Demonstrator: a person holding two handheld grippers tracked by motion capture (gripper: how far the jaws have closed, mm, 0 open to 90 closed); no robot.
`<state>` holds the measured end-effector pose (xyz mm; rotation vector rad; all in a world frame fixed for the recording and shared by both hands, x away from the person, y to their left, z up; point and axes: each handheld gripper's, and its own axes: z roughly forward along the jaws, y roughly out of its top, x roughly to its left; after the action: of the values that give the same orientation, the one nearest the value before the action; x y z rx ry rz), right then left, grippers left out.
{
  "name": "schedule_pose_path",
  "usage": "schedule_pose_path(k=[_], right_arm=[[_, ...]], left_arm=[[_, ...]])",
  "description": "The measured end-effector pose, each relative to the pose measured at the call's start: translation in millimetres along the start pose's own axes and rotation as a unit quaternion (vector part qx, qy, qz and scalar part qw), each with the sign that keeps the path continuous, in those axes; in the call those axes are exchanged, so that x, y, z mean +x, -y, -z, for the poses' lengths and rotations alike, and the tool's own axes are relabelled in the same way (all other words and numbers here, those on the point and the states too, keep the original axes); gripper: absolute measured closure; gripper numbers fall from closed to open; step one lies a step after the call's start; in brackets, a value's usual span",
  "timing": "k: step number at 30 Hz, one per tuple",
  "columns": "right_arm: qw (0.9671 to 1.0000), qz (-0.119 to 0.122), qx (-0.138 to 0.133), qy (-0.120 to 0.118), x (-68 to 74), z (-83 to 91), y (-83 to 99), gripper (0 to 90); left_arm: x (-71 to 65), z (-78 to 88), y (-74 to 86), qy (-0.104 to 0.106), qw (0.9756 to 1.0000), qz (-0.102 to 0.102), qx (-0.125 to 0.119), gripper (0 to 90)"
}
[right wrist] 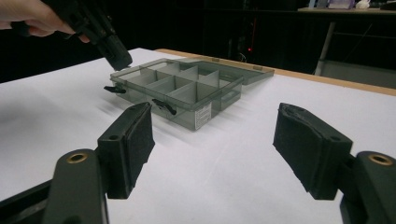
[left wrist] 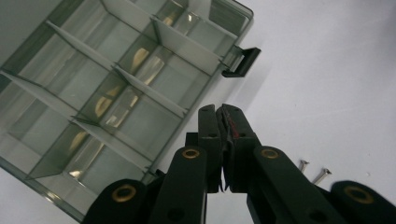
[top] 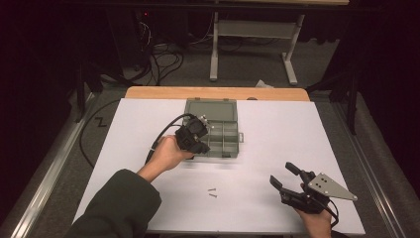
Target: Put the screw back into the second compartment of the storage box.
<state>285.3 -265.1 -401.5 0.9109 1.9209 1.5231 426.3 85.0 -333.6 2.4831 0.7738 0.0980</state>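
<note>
White worktop (top: 277, 148) with a bare wooden strip (top: 218, 93) along its far edge, grey floor around it, tangle of black cables (top: 163, 59) on the floor beyond, pale metal frame of another table (top: 252, 44) behind, dark surroundings

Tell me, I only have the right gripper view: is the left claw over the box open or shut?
Observer: Shut. In the left gripper view the left claw has its jaws pressed together.
Operator: Any screws on the table?
Observer: Two screws lie side by side on the white table, between the open box and the person's edge.
Operator: Where is my claw from them?
Observer: The right claw, open, sits to their right, well apart from them.
</note>
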Motion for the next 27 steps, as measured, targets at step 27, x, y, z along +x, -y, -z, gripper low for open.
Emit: schedule_pose_path(k=[27], right_arm=[[1.0000,0.002,-0.006,-0.002,-0.2,1.4,-0.8,30.5]], left_arm=[[41.9,-16.8,-24.9,-0.026,0.9972,0.069,-0.006,86.9]])
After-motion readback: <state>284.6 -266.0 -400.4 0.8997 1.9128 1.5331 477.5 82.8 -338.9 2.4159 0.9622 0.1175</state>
